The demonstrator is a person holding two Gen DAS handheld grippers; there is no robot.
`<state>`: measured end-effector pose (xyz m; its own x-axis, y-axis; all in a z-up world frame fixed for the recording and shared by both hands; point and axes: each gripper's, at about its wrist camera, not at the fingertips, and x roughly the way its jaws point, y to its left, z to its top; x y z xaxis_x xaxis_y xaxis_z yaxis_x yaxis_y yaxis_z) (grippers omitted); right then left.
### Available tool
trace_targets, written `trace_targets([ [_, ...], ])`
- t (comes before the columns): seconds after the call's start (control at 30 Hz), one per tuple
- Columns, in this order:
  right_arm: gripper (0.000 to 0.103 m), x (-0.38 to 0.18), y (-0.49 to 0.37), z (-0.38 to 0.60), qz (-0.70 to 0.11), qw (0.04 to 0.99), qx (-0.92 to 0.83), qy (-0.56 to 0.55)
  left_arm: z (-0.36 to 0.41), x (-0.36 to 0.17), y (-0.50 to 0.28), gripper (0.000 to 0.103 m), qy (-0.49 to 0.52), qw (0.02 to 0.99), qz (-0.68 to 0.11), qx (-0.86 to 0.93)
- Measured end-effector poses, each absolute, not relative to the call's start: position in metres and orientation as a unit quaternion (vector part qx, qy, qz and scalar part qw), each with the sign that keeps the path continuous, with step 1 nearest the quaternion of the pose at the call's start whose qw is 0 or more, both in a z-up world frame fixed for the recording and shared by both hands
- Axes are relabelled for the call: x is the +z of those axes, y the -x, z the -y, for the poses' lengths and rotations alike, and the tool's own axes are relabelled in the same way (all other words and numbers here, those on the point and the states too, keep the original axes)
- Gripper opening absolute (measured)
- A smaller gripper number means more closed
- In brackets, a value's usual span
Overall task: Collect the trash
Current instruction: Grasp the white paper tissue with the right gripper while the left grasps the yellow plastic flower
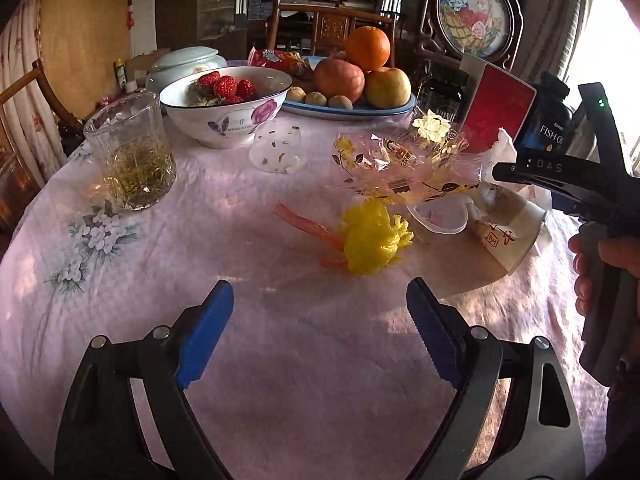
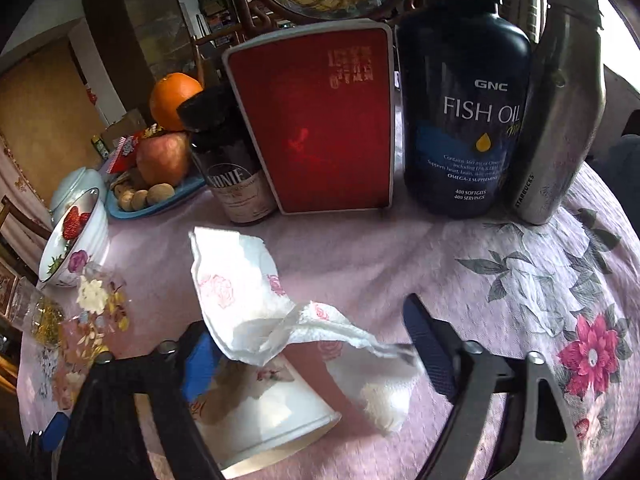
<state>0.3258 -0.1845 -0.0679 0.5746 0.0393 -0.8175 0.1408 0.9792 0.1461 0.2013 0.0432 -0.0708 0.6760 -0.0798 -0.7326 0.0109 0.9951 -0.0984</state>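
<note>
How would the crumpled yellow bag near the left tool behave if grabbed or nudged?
The yellow bag looks like thin scrunched plastic, so it would probably squash and stay floppy in a grip. It seems light for its bulk and would likely slide on the tablecloth rather than roll. The orange strip beside it may drag along; whether they are tied is unclear.

Paper cup (image 2: 264, 412) hides right gripper's left fingertip (image 2: 200, 364).

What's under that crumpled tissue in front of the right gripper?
The tissue drapes over a tipped paper cup lying on its side on the tablecloth. The cup's wall and rim show; its closed end, covered by the tissue, cannot be seen.
</note>
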Motion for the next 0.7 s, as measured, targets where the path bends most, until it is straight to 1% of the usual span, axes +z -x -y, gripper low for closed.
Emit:
trace_targets([
  [0.03,0.017,-0.069,-0.326,0.185,-0.465,0.880,-0.029,-0.095,-0.044,-0.071,-0.201,0.085,0.044,0.914,-0.402,-0.024],
  [0.07,0.010,-0.067,-0.323,0.187,-0.461,0.882,-0.031,-0.094,-0.044,-0.071,-0.202,0.085,0.045,0.914,-0.402,-0.023],
  [0.23,0.010,-0.042,-0.293,0.200,-0.412,0.906,-0.027,-0.098,-0.044,-0.073,-0.202,0.085,0.049,0.913,-0.403,-0.024],
  [0.37,0.010,-0.024,-0.245,0.208,-0.384,0.919,-0.018,-0.092,-0.042,-0.073,-0.201,0.085,0.047,0.914,-0.401,-0.028],
  [0.53,0.011,-0.023,-0.176,0.204,-0.376,0.921,0.007,-0.100,-0.042,-0.071,-0.199,0.085,0.052,0.917,-0.394,-0.031],
  [0.7,0.011,-0.040,-0.124,0.192,-0.397,0.911,0.048,-0.105,-0.038,-0.075,-0.199,0.085,0.048,0.919,-0.389,-0.027],
])
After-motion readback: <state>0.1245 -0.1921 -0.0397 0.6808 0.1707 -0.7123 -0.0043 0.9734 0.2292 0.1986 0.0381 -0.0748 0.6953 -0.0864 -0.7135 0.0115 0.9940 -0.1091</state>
